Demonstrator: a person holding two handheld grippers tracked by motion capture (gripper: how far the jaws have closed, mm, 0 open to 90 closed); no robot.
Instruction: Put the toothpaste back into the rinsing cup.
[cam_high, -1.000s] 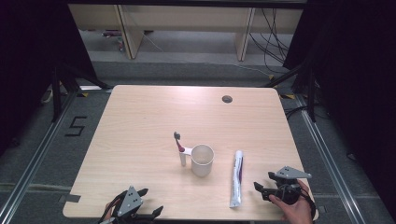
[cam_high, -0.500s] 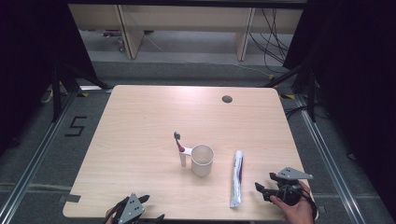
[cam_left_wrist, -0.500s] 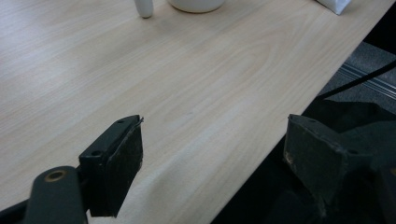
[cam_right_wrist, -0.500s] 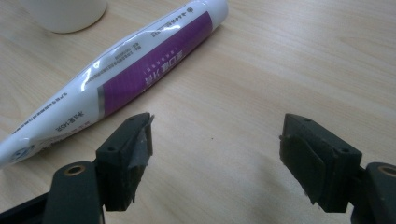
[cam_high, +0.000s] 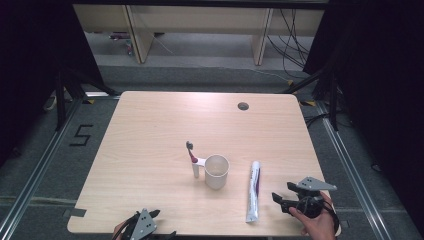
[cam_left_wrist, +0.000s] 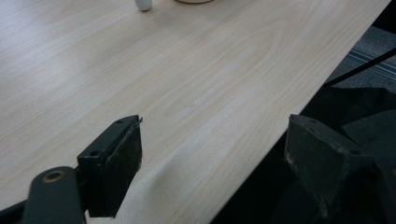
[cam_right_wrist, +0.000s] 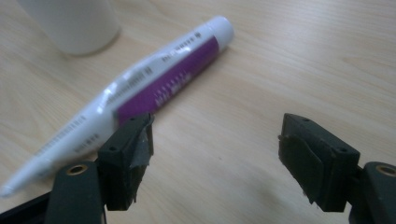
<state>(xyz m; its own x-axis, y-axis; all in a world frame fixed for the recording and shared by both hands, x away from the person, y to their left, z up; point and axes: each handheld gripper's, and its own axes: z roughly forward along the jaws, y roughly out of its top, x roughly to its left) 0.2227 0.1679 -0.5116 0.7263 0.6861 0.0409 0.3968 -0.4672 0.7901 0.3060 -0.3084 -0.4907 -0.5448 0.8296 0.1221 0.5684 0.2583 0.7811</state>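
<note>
A white cup (cam_high: 216, 171) stands mid-table, with a toothbrush (cam_high: 192, 158) just to its left, dark bristles pointing away. A white and purple toothpaste tube (cam_high: 253, 191) lies to the right of the cup. My right gripper (cam_high: 281, 193) rests at the near right, a hand's width right of the tube, and is open. In the right gripper view the tube (cam_right_wrist: 159, 88) lies just beyond the left jaw of that gripper (cam_right_wrist: 217, 135), and nothing is between the jaws. My left gripper (cam_high: 160, 223) sits at the near edge and is open; its view shows the gripper (cam_left_wrist: 215, 135) straddling the table's edge (cam_left_wrist: 261, 140).
A round cable hole (cam_high: 243, 106) sits at the far right of the wooden table (cam_high: 150, 130). Dark curtains flank both sides, and cables (cam_high: 295, 40) trail over the floor behind. The cup's base (cam_right_wrist: 74, 23) is at the top left of the right gripper view.
My left gripper has slid a little back toward the near edge of the table. The right gripper, cup, toothbrush and tube have stayed where they were.
</note>
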